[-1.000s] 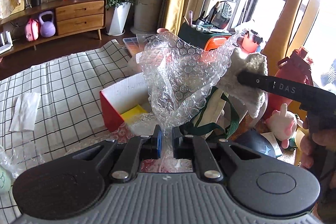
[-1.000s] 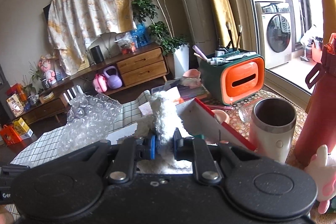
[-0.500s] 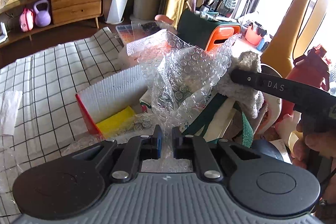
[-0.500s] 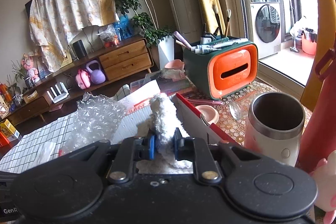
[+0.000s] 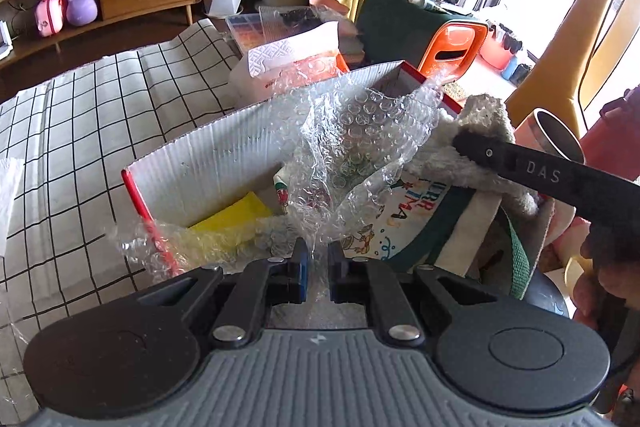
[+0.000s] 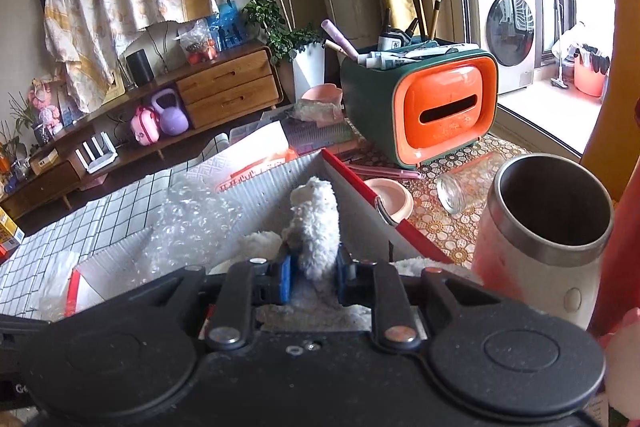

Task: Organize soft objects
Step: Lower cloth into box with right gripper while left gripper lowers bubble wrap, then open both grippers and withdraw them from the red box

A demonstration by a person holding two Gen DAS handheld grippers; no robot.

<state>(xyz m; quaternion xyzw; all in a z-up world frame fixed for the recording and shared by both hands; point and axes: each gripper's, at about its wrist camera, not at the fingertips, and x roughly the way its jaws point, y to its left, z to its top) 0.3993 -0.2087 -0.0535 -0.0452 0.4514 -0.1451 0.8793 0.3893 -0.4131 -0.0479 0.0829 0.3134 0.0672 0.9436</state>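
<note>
Box (image 5: 208, 163) sits open on counter, target for soft stuff. Left tongs (image 5: 318, 259) clamped on bubble wrap (image 5: 360, 147), held over box interior so it can drop in. Right tongs (image 6: 314, 273) have just been opening, fluffy cloth (image 6: 316, 223) between them over box, apparently being released. Yellow item (image 5: 236, 217) already inside.

An orange-fronted green organizer (image 6: 420, 103) full of brushes stands on the patterned tabletop (image 6: 452, 223), with a steel mug (image 6: 544, 227) and a tipped glass jar (image 6: 464, 183) nearby. Across the room, a purple kettlebell (image 6: 172, 115) sits under a wooden sideboard (image 6: 228, 83).
</note>
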